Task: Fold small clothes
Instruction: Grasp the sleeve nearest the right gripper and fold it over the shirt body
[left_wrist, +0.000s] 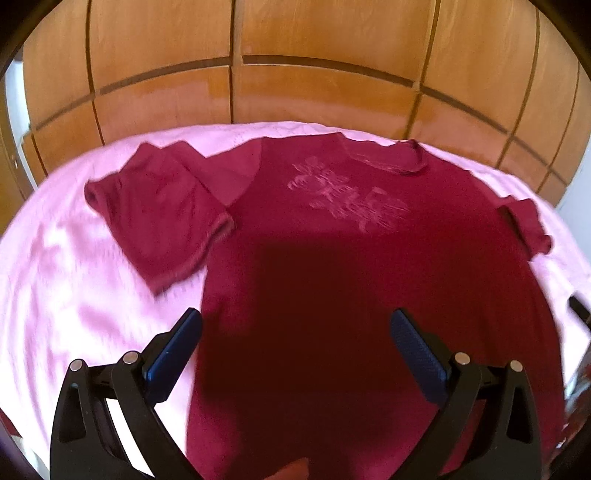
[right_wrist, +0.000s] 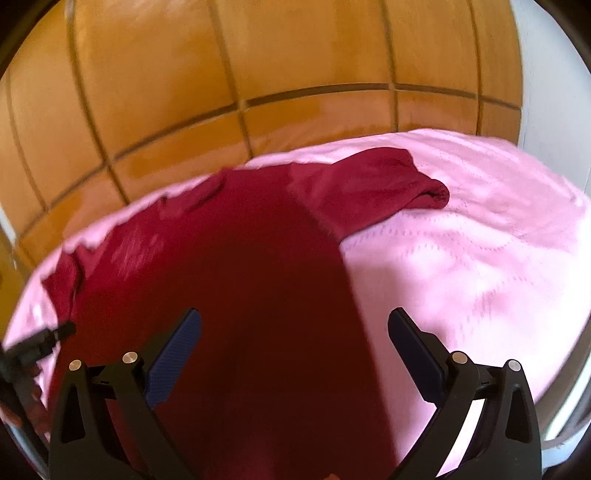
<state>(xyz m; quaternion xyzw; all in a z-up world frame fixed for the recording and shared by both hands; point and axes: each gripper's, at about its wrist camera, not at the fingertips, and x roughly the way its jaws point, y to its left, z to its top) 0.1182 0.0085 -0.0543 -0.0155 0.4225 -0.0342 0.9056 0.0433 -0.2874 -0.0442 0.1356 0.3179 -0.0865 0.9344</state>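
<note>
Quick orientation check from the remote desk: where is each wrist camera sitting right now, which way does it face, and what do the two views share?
Left wrist: on the left claw, above the shirt's lower left side, facing the wooden wardrobe; its own open fingers show, and the maroon T-shirt lies flat on the pink bedspread.
Right wrist: on the right claw, above the shirt's right edge, facing the same way; its open fingers show, and the left claw's tip pokes in at the left.
Shared: shirt, bedspread, wardrobe.
</note>
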